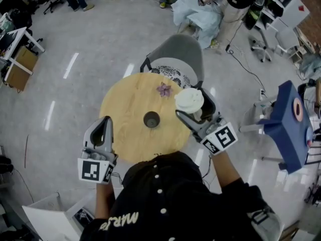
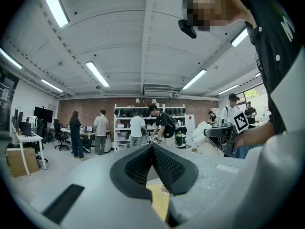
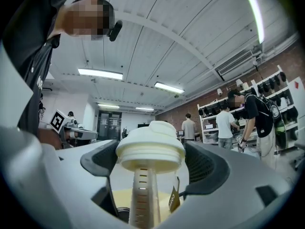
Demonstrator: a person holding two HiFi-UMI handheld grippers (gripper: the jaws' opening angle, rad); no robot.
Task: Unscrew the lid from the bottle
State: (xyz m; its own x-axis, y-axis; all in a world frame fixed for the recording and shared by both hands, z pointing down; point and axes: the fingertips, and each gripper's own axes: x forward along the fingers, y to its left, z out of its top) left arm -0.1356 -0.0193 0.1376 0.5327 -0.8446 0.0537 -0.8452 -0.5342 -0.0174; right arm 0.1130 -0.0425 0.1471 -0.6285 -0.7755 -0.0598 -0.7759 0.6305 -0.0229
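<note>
My right gripper (image 1: 195, 110) is shut on a clear bottle (image 3: 143, 194) with a wide white lid (image 1: 189, 100), holding it upright above the right side of the round wooden table (image 1: 125, 109). In the right gripper view the lid (image 3: 150, 147) rises between the two dark pads (image 3: 97, 163), which sit against the bottle's sides below it. My left gripper (image 1: 105, 122) hovers over the table's left edge, shut and empty. Its pads (image 2: 143, 163) meet at the tips in the left gripper view, with nothing between them.
A small dark round cup (image 1: 152, 119) stands at the table's middle, and a purple flower-shaped piece (image 1: 163, 89) lies behind it. A grey chair (image 1: 178, 51) stands at the far side. A blue stand (image 1: 288, 124) is at the right. Several people are across the room.
</note>
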